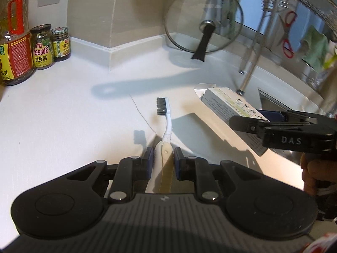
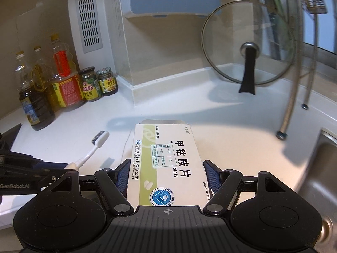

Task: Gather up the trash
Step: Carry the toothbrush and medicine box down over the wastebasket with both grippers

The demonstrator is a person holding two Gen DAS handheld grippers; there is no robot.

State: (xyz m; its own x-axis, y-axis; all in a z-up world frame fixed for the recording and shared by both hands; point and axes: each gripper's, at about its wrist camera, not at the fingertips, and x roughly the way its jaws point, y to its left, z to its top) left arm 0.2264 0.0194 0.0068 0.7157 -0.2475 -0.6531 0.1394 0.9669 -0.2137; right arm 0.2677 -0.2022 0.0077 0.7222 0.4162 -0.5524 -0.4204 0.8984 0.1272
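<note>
Toothbrush (image 1: 166, 124) pinched by handle in left hand-held gripper (image 1: 163, 158), lower centre of left wrist view, bristle head pointing up-frame, lifted off white bench (image 1: 63, 116) with shadow beneath. Same toothbrush at lower left of right wrist view, held by left hand-held gripper coming in from left edge. Medicine box (image 2: 168, 164), white and green with printed Chinese text, clamped flat between blue pads (image 2: 123, 177) of right hand-held gripper (image 2: 167, 175), centre of right wrist view; far end flap open. Box also at right of left wrist view, sticking out of right hand-held gripper entering from right edge, fingers of a hand (image 1: 316, 175) partly visible below it. Glass pot lid (image 2: 248, 44) with black handle leaning against wall, upper right in both views. Sauce jars (image 2: 99, 83) and oil bottles (image 2: 48, 84) grouped at left against wall. Sink (image 2: 316, 168) edge at right. Rack legs (image 2: 292, 97) standing on bench near sink.
</note>
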